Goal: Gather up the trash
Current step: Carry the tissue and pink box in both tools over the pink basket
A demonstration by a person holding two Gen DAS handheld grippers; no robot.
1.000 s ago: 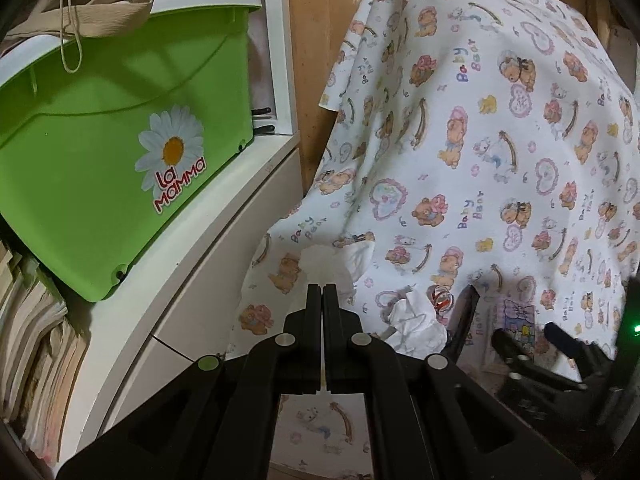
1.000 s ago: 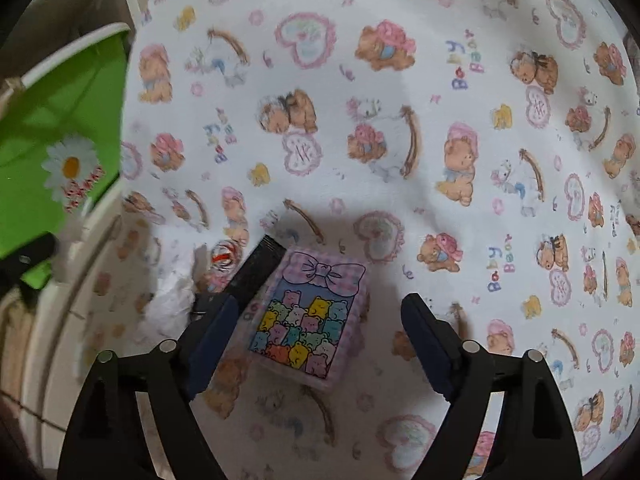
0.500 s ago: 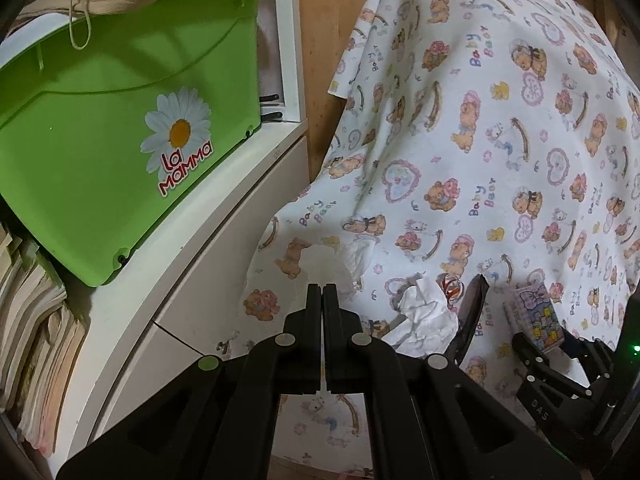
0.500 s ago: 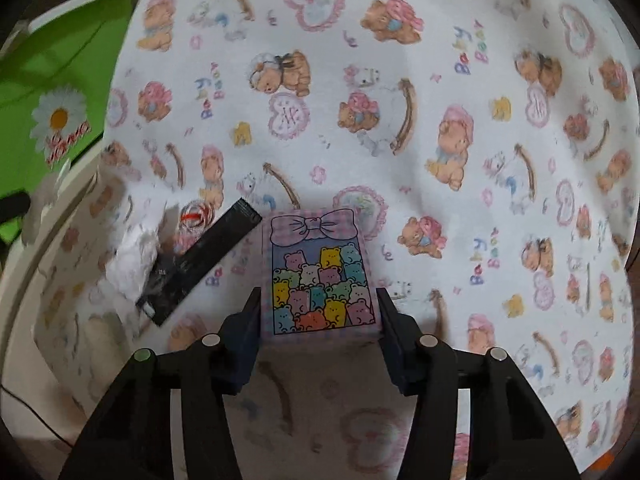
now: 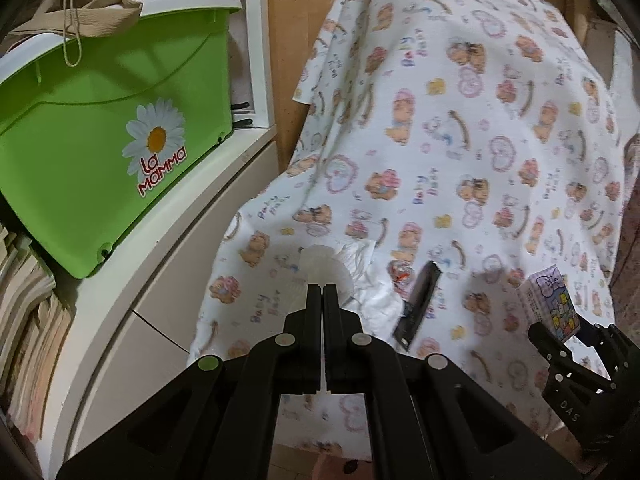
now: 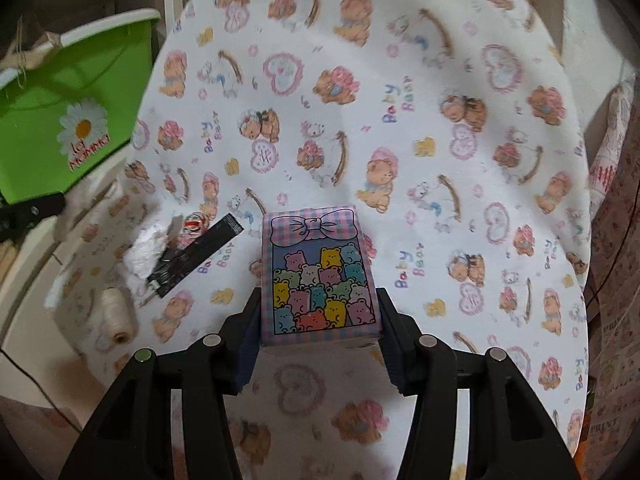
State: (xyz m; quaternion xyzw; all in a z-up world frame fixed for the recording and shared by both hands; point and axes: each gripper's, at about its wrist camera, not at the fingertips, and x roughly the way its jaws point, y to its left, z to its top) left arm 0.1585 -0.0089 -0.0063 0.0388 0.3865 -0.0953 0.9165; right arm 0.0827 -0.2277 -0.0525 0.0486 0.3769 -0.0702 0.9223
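Note:
My right gripper (image 6: 318, 312) is shut on a small pink checked box with colourful bears (image 6: 318, 276) and holds it above the bear-print cloth (image 6: 400, 120). The box also shows in the left wrist view (image 5: 554, 304), held at the right edge. My left gripper (image 5: 322, 294) is shut and empty, just in front of a white spool (image 5: 326, 270). On the cloth lie a crumpled white tissue (image 6: 144, 248), a black wrapper (image 6: 196, 254), a round candy wrapper (image 6: 194, 222) and a spool of cream thread (image 6: 118, 316).
A green "La Mamma" bin (image 5: 108, 152) with a beige cloth over its rim stands on a white cabinet (image 5: 160, 260) left of the cloth-covered table. Stacked papers (image 5: 28, 320) sit at the far left. Patterned fabric (image 6: 612, 280) hangs at the right.
My right gripper closed on the bear box and lifted it off the cloth. My left gripper stayed shut while its view drew back a little from the table.

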